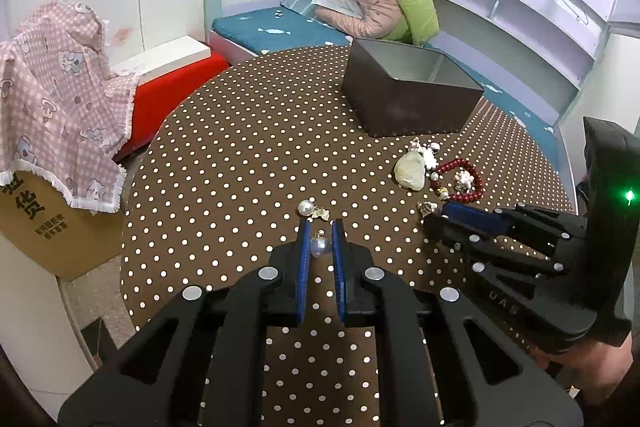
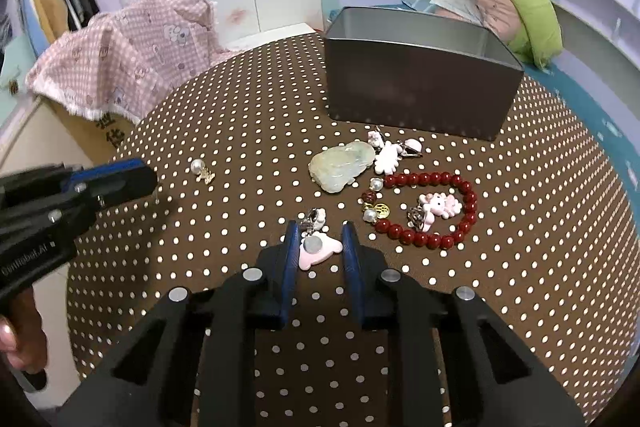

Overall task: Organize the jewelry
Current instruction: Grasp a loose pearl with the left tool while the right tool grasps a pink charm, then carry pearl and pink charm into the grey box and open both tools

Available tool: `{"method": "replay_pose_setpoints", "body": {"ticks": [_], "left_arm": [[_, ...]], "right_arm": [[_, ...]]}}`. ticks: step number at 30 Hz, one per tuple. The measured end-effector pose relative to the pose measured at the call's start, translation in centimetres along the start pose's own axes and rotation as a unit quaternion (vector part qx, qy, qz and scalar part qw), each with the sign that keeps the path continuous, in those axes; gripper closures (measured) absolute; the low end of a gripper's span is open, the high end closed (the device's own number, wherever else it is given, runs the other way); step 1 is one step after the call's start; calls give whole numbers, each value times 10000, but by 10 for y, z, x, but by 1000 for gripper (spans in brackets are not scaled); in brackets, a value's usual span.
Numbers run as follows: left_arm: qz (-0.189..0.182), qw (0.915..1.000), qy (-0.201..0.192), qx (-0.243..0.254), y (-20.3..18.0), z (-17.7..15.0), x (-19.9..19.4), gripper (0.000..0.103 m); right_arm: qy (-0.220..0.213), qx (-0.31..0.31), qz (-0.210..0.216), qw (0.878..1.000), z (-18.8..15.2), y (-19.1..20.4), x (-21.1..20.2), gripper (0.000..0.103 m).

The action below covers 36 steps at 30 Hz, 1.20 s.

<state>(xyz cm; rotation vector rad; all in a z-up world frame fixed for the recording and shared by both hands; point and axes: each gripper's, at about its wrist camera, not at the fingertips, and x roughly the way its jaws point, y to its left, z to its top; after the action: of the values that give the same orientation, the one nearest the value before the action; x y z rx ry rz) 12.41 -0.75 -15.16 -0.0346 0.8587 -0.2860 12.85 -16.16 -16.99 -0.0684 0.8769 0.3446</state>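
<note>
Left fingers (image 1: pixel 321 227) apart around pearl earring (image 1: pixel 321 247) | right fingers (image 2: pixel 320 229) apart around pink charm (image 2: pixel 318 249) | handle reads "UA"

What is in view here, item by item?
Tin box: 1, dark grey, open, far side of table.
Table: 1, brown with white dots.
Jade pendant: 1, pale green, before the box.
Bead bracelet: 1, red, right of pendant.
Pearl earrings: 2, white; one between left fingers, one just beyond.
Pink charm: 1, between right fingers.
Pink cloth: 1, checked, over cardboard box.
Left tool: open.
Right tool: open.
</note>
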Motion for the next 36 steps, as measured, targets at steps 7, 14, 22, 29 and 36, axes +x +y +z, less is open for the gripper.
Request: {"method": "replay_pose_setpoints", "body": {"ticks": [7,14,22,29,36], "left_arm": [[-21,10000,-76,-3,2,6,-5,92],[-103,9997,-212,37,-3,19,-14,92],[-195,9971,-670,304,-25,70,-35,92],[-558,9919,-1060,429,-51,143,-37,92],[-830,9912,-912,481,-72,197,-10,92]], "right_arm": [[-55,210,207,9995,-3,-11,-13,83],[-319,330,324,9984,12,-25,-46,83],[-967,80,157,9952,65,-42,-93,83],[-1263,31,-4,9920,123,-72,-102,83],[-947,249,70,9952,151,-97,-74,83]]}}
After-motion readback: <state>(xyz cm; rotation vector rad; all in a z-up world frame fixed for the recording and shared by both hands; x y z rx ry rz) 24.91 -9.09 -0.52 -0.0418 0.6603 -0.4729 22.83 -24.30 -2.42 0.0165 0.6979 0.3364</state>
